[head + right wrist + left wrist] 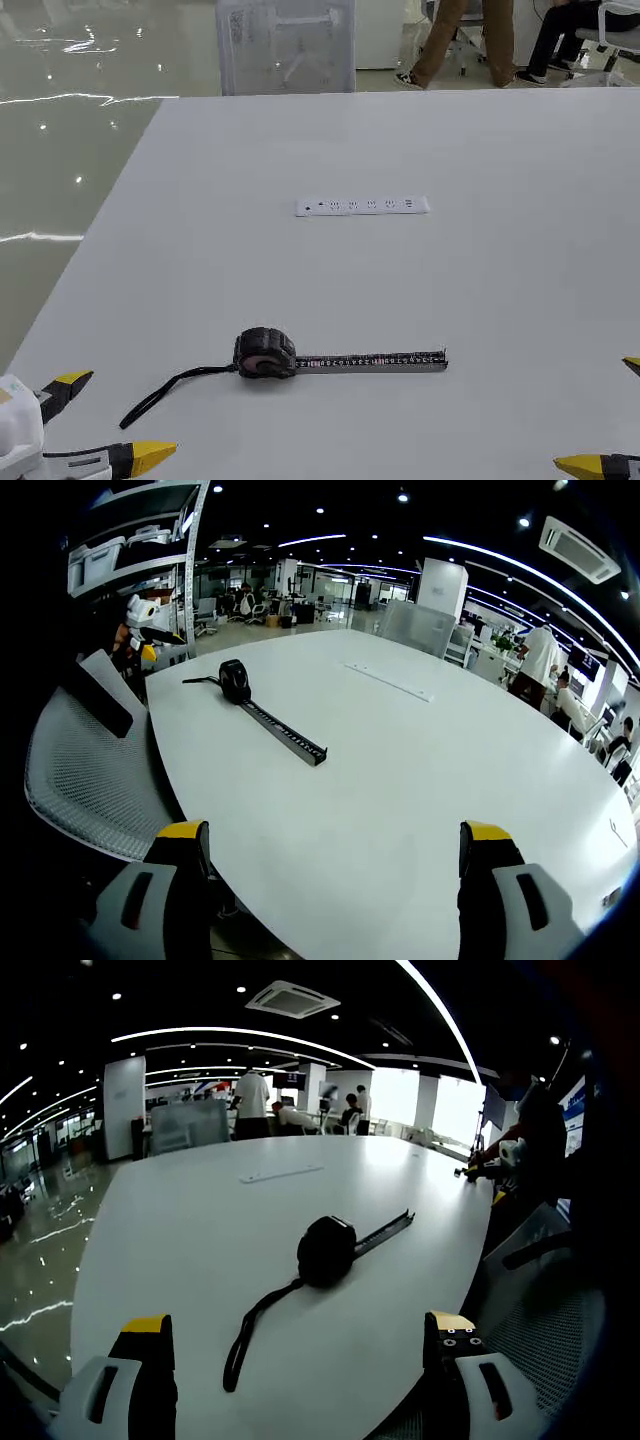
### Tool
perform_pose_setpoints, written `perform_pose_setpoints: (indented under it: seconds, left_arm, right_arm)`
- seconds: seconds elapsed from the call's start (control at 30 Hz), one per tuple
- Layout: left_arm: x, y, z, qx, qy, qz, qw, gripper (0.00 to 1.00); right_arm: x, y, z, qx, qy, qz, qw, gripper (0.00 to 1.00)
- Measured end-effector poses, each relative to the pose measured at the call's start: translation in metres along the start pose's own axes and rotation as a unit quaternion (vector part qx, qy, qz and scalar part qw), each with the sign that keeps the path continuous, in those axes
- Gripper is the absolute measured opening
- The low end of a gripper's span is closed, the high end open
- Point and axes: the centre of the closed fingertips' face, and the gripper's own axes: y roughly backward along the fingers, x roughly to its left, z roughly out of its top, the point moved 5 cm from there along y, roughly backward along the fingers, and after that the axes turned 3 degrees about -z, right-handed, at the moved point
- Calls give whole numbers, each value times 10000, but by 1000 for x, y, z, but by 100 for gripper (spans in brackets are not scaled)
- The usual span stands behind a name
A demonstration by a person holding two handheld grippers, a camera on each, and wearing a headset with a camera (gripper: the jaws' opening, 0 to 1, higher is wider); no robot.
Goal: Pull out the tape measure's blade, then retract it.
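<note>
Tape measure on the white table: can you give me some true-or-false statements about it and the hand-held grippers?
The black round tape measure has its blade pulled out, flat on the white table. True.
The left hand-held gripper is clamped on the tape measure. False: it is open, apart from it.
A white power strip lies beyond the tape measure. True.
The right hand-held gripper pinches the blade's tip. False: it is open and holds nothing.
The black wrist strap is wrapped around the blade. False: it trails away on the opposite side.
</note>
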Motion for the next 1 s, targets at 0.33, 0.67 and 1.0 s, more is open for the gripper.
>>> perform_pose_setpoints:
  seconds: [0.33,0.67,1.0]
  left_arm:
    - [-3,-6,3,9,-30,36,10000,100]
    - [-12,-9,-2,-32,136,184,9997,100]
    - [-20,-29,19,-106,140,361,9992,100]
  right_arm:
    - [0,4,-2,-6,82,30,10000,100]
    - [2,-5,1,23,272,225,9994,100]
    - [-3,-15,8,114,518,387,9978,100]
